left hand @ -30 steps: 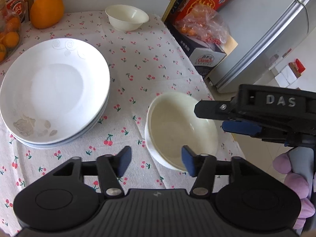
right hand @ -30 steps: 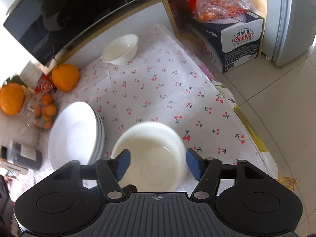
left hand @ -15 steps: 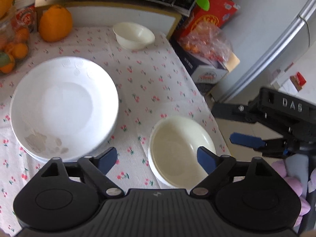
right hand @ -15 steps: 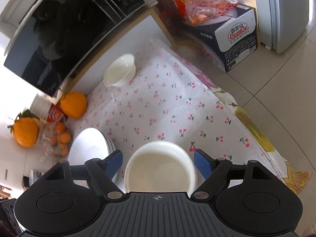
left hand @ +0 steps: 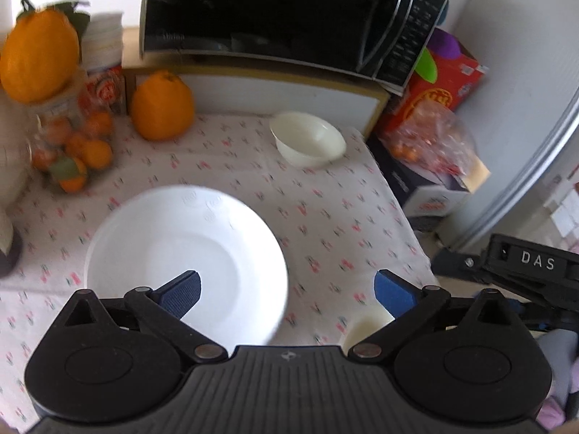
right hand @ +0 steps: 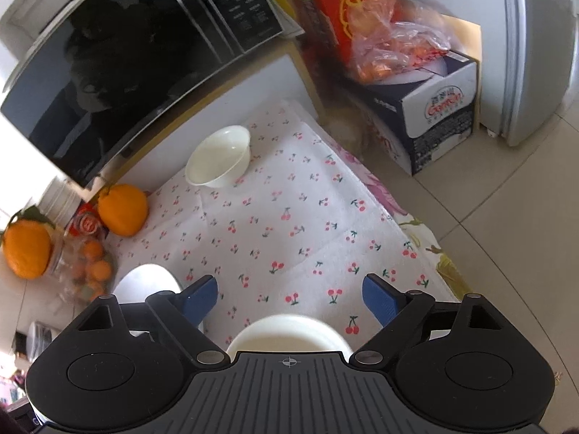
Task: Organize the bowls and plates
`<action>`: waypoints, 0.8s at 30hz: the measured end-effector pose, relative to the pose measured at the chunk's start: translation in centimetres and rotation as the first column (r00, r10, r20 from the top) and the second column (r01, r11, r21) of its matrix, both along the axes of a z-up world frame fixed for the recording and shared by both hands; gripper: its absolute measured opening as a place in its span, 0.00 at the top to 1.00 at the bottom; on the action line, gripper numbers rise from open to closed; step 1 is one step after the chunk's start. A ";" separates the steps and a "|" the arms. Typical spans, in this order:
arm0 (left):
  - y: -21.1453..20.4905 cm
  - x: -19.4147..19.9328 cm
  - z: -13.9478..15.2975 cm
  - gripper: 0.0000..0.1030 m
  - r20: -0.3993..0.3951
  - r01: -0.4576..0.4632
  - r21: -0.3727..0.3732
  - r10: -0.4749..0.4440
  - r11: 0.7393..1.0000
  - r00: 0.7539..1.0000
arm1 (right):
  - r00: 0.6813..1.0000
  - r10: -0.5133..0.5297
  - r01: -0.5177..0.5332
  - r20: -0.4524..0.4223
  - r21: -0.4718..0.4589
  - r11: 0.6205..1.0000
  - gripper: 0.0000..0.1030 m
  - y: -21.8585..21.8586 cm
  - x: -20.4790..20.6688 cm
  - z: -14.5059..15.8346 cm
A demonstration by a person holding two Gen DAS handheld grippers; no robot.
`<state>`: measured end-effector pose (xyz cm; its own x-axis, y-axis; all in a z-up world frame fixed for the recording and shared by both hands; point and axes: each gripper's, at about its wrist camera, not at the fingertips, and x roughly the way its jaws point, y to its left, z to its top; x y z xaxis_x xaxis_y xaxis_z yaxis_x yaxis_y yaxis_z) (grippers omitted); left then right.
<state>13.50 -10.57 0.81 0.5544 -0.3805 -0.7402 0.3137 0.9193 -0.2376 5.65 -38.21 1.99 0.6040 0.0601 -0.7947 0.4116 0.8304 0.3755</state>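
cherry-print white tablecloth (left hand: pixel 325 217) under black microwave oven (left hand: pixel 275 14). left wrist view: left gripper (left hand: pixel 286 294) spread wide, empty, above stack of white glazed plates (left hand: pixel 184 249); small cream ceramic bowl (left hand: pixel 307 141) far back, well apart. right wrist view: right gripper (right hand: pixel 289 298) wide, empty, over near cream nested bowls (right hand: pixel 289 332). judged rigid, smooth, slippery, breakable; best pinched across rim wall.
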 end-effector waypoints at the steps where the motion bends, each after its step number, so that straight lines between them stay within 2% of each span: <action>1: 0.0 0.2 0.2 0.01 0.010 -0.001 0.003 0.001 1.000 1.000 | 1.000 -0.002 0.002 -0.016 -0.010 1.000 0.12 0.0 0.4 0.2; 4: 0.0 1.4 0.4 0.01 0.026 -0.027 0.014 0.027 1.000 0.999 | 1.000 0.017 -0.017 -0.025 0.006 1.000 0.12 -0.3 2.0 0.7; 8: 0.0 3.6 0.4 0.01 0.042 -0.056 0.034 0.055 0.998 0.998 | 1.000 -0.008 0.010 -0.019 0.155 0.988 0.10 -1.9 4.6 -0.1; 10: -0.1 4.8 0.5 0.01 0.057 -0.064 0.045 0.062 0.997 0.996 | 0.999 -0.032 0.037 -0.027 0.198 0.980 0.10 -2.8 6.0 -0.4; 13: -0.4 7.0 0.8 0.01 0.093 -0.075 0.051 0.070 0.996 0.993 | 0.999 -0.037 0.037 -0.004 0.155 0.987 0.10 -3.3 7.9 -0.3; 18: -1.2 10.5 0.5 0.01 0.081 -0.082 0.010 0.081 0.997 0.993 | 1.000 -0.021 0.019 0.018 0.121 0.992 0.10 -3.7 11.2 -0.7; 24: -3.8 13.8 -0.7 0.01 0.088 -0.001 0.041 -0.003 0.999 0.996 | 0.999 0.013 -0.019 0.049 0.136 0.991 0.10 -3.8 14.9 -2.1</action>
